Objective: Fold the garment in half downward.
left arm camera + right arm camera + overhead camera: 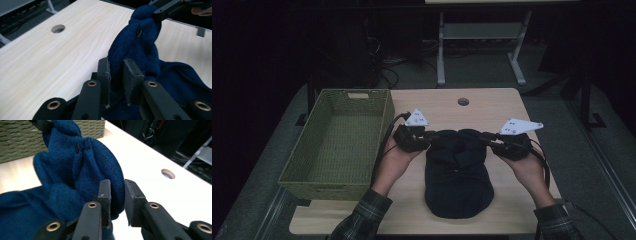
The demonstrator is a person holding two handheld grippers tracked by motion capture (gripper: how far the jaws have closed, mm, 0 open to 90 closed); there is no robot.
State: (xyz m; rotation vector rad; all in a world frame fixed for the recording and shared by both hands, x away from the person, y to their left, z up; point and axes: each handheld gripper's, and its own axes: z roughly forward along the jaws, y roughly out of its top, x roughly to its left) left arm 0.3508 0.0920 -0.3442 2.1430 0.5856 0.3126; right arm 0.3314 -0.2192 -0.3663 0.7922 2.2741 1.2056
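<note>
High view: navy sweater (457, 172) mid-table, left gripper (430, 139) at its 10 o'clock, right gripper (490, 141) at 2; basket (339, 142) waits at 9. Left gripper view: pads (104, 75) pinch knit, likely to lift. Right gripper view: pads (105, 195) pinch a fold, sharing the load.
</note>
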